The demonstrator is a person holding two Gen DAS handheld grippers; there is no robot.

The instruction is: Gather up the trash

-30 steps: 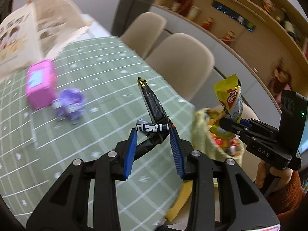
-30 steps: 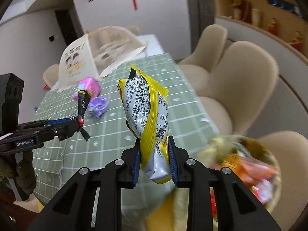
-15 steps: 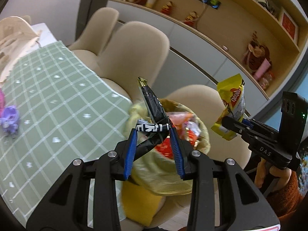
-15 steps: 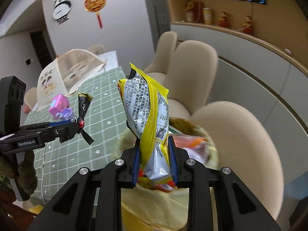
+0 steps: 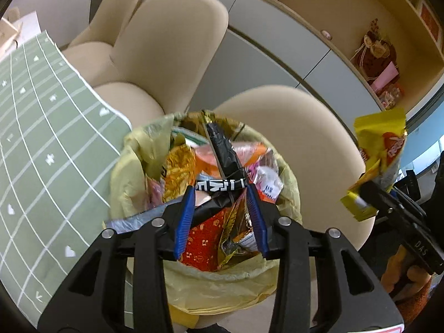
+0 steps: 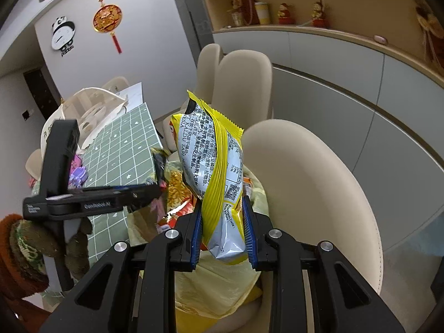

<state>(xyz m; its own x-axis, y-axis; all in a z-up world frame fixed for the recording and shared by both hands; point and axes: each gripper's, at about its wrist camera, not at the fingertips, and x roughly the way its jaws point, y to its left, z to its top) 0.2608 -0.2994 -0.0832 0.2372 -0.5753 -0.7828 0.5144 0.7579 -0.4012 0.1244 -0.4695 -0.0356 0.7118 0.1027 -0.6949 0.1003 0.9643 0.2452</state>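
Wrappers are held over the bin (image 5: 280, 202): my left gripper (image 5: 220, 204) clamps a black wrapper (image 5: 222, 149) above the full, yellow-lined bin; my right gripper (image 6: 222, 222) clamps a yellow bag (image 6: 215, 166) near the bin's right side, beside a chair (image 6: 319, 194).

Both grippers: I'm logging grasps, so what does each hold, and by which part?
Left gripper pinches the black wrapper at its crumpled lower end. Right gripper clamps the yellow snack bag near its bottom.

My black wrapper (image 5: 222, 152) stuck up over the full yellow-lined bin (image 5: 222, 283); my yellow snack bag (image 6: 213, 172) stood upright beside it.
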